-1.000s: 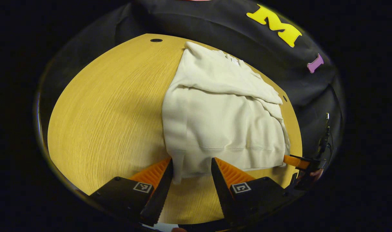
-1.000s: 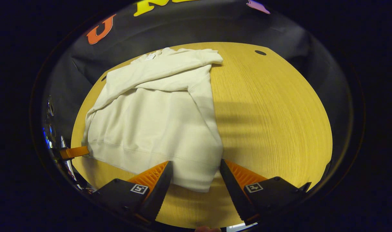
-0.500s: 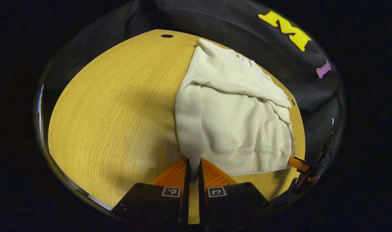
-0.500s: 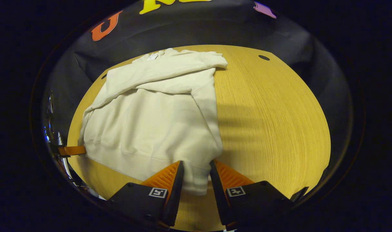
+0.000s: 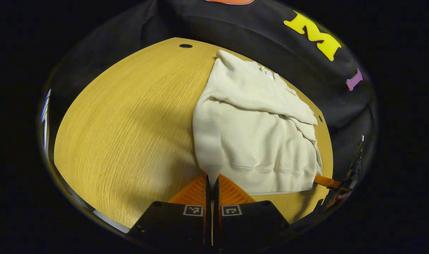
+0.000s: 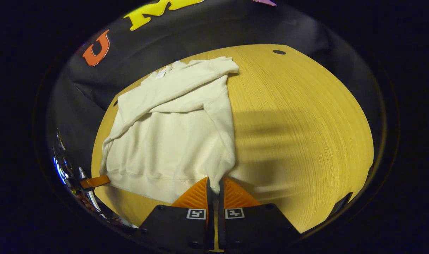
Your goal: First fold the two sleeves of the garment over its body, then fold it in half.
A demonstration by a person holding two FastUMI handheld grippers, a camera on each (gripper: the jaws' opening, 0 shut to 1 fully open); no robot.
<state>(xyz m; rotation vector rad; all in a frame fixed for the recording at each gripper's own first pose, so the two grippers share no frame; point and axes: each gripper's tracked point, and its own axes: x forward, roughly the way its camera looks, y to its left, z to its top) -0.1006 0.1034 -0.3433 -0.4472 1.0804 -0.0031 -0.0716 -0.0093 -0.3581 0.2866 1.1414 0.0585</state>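
Observation:
A cream sweatshirt [image 5: 257, 130] lies flat on the wooden table [image 5: 130, 123], both sleeves folded across its body, collar toward the far edge. My left gripper [image 5: 211, 178] is shut on the hem's near left corner, and the cloth pulls up into a point between its fingers. In the right gripper view the same sweatshirt [image 6: 172, 134] spreads to the left, and my right gripper [image 6: 214, 183] is shut on the hem's other corner. The right gripper's finger [image 5: 325, 181] shows at the hem's far end in the left gripper view; the left gripper's finger [image 6: 94, 182] shows likewise in the right gripper view.
The table [image 6: 299, 134] stretches bare and wide beside the garment. Small round holes [image 5: 185, 46] [image 6: 279, 52] sit near its far edge. The black booth wall rises behind the table.
Both grippers went from open around the hem corners to shut on them. The corners have lifted slightly and the hem is drawn taut between them.

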